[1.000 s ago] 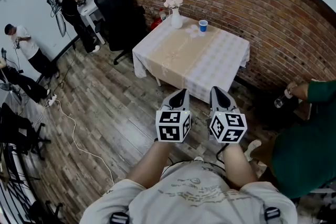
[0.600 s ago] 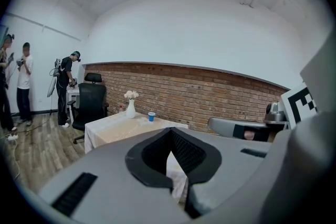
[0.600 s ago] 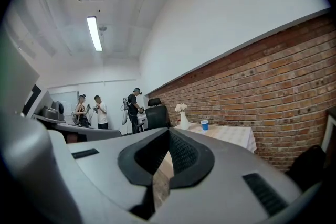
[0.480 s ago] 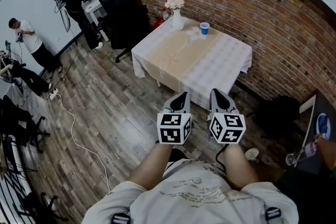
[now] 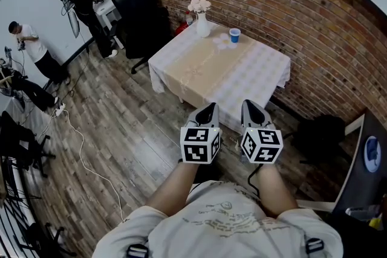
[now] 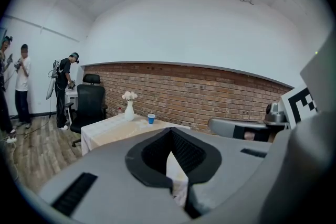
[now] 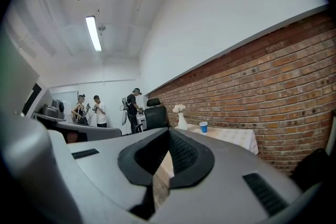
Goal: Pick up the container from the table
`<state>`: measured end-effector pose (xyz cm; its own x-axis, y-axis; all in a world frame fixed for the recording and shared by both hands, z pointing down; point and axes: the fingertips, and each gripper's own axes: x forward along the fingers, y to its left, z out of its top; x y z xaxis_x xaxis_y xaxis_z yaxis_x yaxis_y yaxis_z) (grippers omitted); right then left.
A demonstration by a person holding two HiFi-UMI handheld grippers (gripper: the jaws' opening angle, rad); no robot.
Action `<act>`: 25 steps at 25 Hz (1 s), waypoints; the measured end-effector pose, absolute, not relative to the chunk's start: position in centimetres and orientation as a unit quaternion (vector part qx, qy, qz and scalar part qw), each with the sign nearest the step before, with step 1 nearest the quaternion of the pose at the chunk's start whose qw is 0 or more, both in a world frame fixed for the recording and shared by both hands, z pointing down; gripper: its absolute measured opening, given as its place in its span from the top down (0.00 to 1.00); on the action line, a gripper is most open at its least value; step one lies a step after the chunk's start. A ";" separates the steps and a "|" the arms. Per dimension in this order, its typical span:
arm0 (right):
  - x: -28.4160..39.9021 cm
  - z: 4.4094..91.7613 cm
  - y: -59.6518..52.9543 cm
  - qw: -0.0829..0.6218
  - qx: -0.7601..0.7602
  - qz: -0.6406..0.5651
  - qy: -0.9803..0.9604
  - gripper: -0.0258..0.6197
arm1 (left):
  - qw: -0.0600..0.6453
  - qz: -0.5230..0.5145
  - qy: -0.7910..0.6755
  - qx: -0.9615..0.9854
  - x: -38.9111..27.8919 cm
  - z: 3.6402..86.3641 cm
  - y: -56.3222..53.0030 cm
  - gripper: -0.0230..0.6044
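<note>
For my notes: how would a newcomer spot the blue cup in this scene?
A cloth-covered table stands beside the brick wall. At its far end, nearest the wall, sits a white vase of pale flowers, with the blue cup just right of it in the head view. The cup is the only blue thing on the cloth, and shorter than the vase.

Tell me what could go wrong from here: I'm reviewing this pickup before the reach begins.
1. The left gripper and the right gripper are both shut and well short of the table. Arriving shut could tip the blue cup instead of gripping it.
2. The vase of flowers stands near the cup on the brick-wall side, so a reach across the table might knock it over.
</note>
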<state>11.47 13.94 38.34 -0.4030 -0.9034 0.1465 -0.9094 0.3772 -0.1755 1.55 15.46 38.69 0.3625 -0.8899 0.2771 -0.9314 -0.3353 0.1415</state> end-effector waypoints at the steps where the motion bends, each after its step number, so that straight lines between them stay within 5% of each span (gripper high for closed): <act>1: 11.4 38.4 13.4 0.013 0.546 0.113 -0.830 0.96 | 0.137 0.074 -0.559 0.814 1.5 38.6 14.8 0.96; 25: 9.1 40.6 -6.5 0.026 0.580 0.114 -0.806 0.96 | 0.158 0.073 -0.532 0.829 -1.6 41.4 -6.2 0.96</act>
<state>9.06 -6.47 40.64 -0.3261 -0.9289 0.1755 -0.9410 0.3013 -0.1539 -1.57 -6.21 41.37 0.4228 -0.8587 0.2895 -0.9050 -0.3836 0.1838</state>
